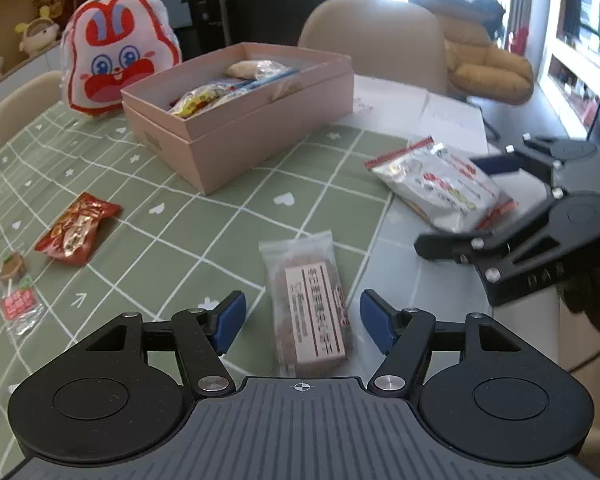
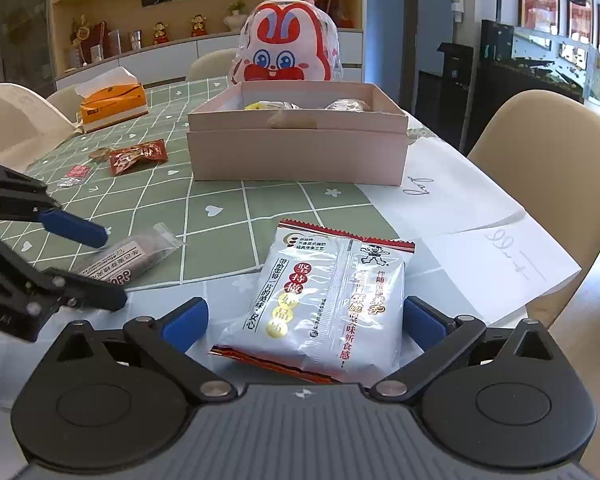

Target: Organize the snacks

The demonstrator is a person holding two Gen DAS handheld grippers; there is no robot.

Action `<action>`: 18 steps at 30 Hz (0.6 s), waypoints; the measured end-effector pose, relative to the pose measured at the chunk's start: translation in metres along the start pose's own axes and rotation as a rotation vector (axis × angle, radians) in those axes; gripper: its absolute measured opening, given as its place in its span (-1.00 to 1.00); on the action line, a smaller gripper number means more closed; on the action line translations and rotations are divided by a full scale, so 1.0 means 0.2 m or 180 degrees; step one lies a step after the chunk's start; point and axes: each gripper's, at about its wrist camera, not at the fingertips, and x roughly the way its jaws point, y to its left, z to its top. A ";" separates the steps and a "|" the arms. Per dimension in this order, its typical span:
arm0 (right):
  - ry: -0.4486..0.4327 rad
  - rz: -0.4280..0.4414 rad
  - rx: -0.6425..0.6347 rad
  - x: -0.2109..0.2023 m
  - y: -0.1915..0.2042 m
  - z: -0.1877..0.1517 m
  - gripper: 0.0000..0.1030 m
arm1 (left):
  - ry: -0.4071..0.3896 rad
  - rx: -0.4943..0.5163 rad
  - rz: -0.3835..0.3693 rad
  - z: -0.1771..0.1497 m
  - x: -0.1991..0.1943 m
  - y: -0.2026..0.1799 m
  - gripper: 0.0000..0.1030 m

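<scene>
Both tongs angle downward, spread: left tongs [image 1: 302, 322] straddle the brown bar [image 1: 310, 300], right tongs [image 2: 306, 322] the silver packet [image 2: 320, 304].

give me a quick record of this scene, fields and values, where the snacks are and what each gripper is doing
box: pink box open, snacks inside
left gripper: open, brown snack bar between its fingers, not pressed
right gripper: open, silver cracker bag between its fingers, not gripped
loose snacks: red packet, lollipops on the green tablecloth
behind box: rabbit bag
other: tissue box, white papers
</scene>
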 end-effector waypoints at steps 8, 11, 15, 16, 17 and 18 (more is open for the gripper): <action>0.0023 0.0038 -0.0065 0.03 -0.03 0.03 0.98 | -0.0529 -0.0108 -0.0169 -0.09 0.02 0.04 0.08; 0.0179 0.0221 -0.0202 0.07 -0.04 0.09 1.00 | -0.0588 -0.0301 -0.0280 -0.09 0.02 0.08 0.05; 0.0300 0.0189 -0.0190 0.15 -0.05 0.16 1.00 | -0.0619 -0.0472 -0.0431 -0.10 0.02 0.13 0.05; 0.0365 0.0093 -0.0115 0.17 -0.03 0.18 1.00 | -0.0630 -0.0534 -0.0497 -0.10 0.02 0.15 0.05; 0.0417 0.0002 -0.0040 0.18 -0.01 0.20 1.00 | -0.0641 -0.0599 -0.0558 -0.10 0.03 0.17 0.05; 0.0427 -0.0059 0.0016 0.19 0.01 0.20 1.00 | -0.0647 -0.0650 -0.0604 -0.10 0.03 0.18 0.05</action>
